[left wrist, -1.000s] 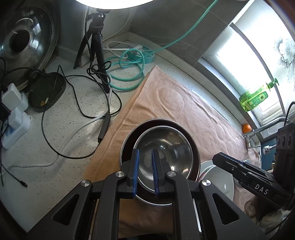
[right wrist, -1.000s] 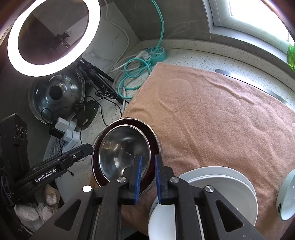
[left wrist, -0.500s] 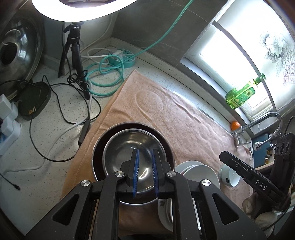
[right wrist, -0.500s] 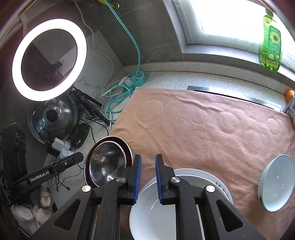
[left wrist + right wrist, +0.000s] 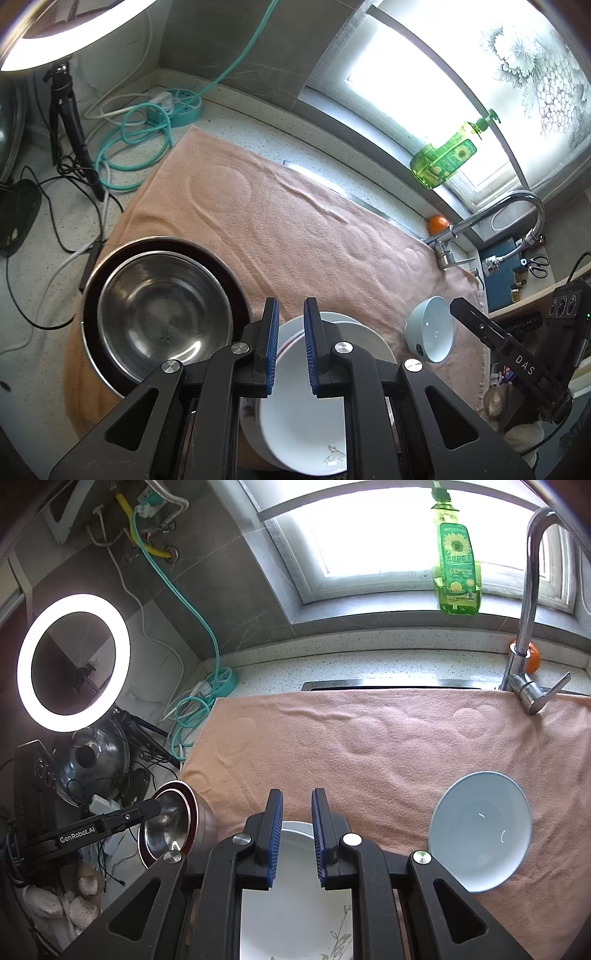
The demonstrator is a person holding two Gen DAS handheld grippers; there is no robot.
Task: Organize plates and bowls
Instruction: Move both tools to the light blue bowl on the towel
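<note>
white plates [image 5: 295,904] | under right hand-held gripper [image 5: 297,834] | jaws opening, nothing between them

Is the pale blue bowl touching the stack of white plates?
Apart. In the left wrist view, the pale blue bowl sits on the towel with a strip of bare towel between it and the white plates; the right wrist view shows the same gap.

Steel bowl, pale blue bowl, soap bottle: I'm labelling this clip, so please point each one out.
Steel bowl [image 5: 162,314], left wrist view, on its inner bottom.
Pale blue bowl [image 5: 480,830], right wrist view, on its inside.
Soap bottle [image 5: 457,568], right wrist view, on its label.
</note>
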